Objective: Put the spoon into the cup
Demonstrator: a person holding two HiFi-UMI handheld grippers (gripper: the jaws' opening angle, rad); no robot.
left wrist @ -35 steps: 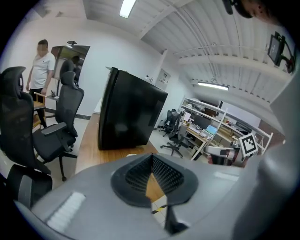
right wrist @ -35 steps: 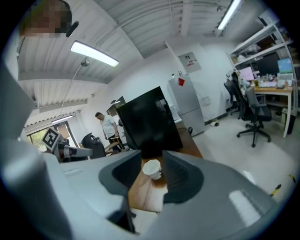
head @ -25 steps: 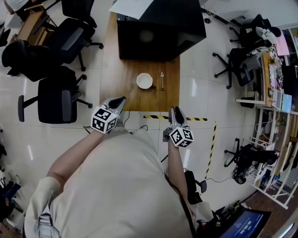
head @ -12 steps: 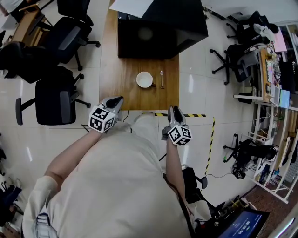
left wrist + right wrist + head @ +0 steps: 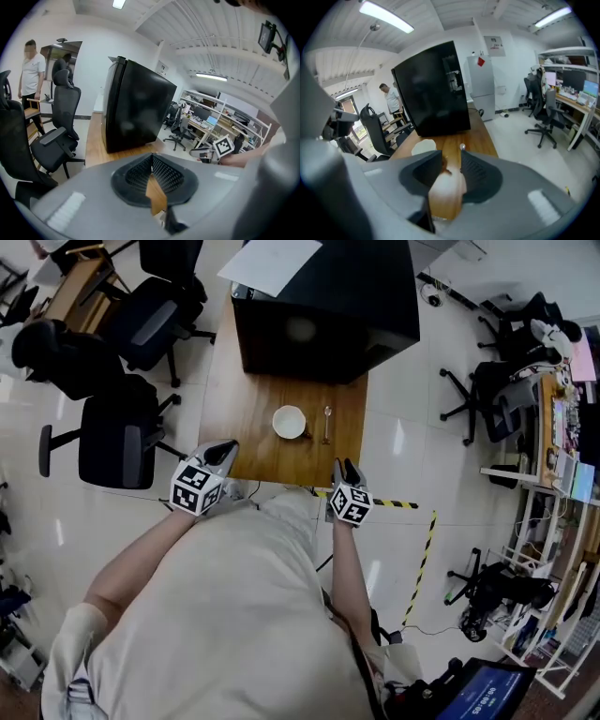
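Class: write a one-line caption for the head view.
Left gripper and right gripper poised at the near edge of the wooden table; spoon lies right of the white cup, untouched.

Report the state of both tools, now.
Left tool: closed, tips together, holding nothing.
Right tool: open, nothing between its jaws.

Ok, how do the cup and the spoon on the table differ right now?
The cup is white and round, while the spoon is slim and silvery. The cup stands upright with its mouth up, whereas the spoon lies flat, its bowl end toward the black box. In the head view the cup sits left of the spoon. Both rest on the wooden table, side by side without touching.
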